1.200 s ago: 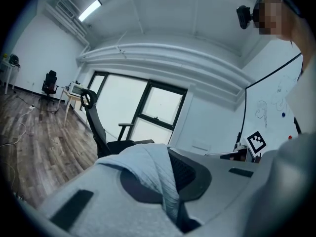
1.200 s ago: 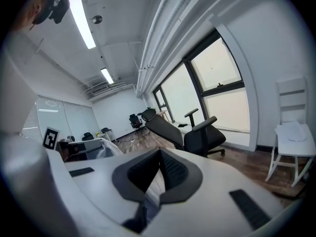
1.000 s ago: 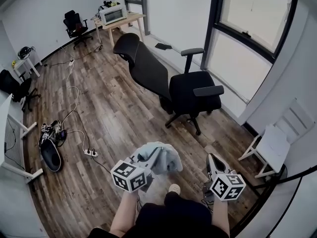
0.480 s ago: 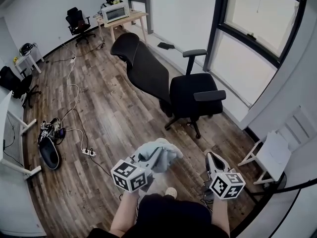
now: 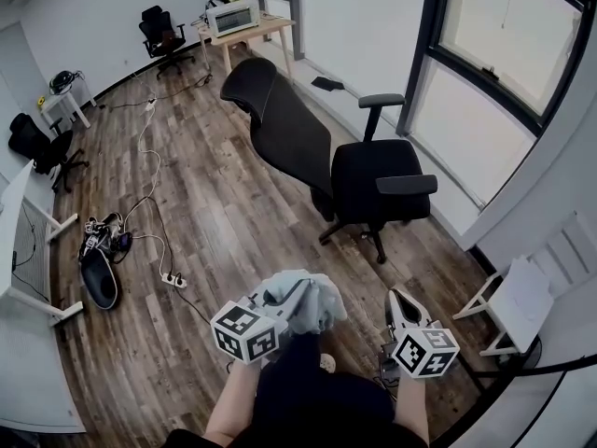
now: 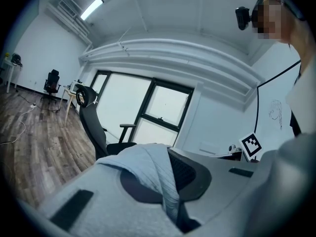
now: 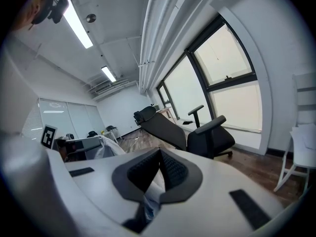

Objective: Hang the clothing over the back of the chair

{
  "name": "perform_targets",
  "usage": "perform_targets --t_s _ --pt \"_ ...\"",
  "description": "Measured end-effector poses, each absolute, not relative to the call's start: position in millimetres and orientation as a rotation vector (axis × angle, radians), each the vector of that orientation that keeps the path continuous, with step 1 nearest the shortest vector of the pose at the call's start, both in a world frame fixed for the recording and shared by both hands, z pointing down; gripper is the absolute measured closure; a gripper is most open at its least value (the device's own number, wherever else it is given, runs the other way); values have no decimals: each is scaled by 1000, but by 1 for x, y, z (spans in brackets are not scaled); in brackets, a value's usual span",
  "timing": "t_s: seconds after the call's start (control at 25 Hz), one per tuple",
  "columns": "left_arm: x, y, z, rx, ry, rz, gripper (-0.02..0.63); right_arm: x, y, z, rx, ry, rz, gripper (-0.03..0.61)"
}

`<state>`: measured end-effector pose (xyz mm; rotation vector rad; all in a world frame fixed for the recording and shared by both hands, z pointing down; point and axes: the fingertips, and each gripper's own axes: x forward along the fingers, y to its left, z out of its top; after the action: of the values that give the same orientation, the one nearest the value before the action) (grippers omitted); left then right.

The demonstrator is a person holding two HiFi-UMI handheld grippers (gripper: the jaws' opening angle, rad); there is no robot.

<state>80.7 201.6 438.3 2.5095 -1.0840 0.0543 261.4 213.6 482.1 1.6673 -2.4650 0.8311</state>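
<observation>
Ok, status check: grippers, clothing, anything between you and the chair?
Left gripper shut on the clothing, bunched. Right gripper shut, seemingly on a pale edge of it. Chair ahead, back bare; cables lie off to the left.

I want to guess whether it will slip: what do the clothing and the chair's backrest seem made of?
The clothing looks like soft, matte, pale grey-blue knit: fine ribs, loose bunching. The chair's backrest is matte black, probably mesh or woven fabric with a paler edge trim; too distant to be sure.
</observation>
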Motion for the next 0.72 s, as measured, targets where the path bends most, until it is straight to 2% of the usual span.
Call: perform_targets --t_s 0.72 --pt "97 42 423 2564 -1017 47 606 267 52 462 1704 -2448 773 577"
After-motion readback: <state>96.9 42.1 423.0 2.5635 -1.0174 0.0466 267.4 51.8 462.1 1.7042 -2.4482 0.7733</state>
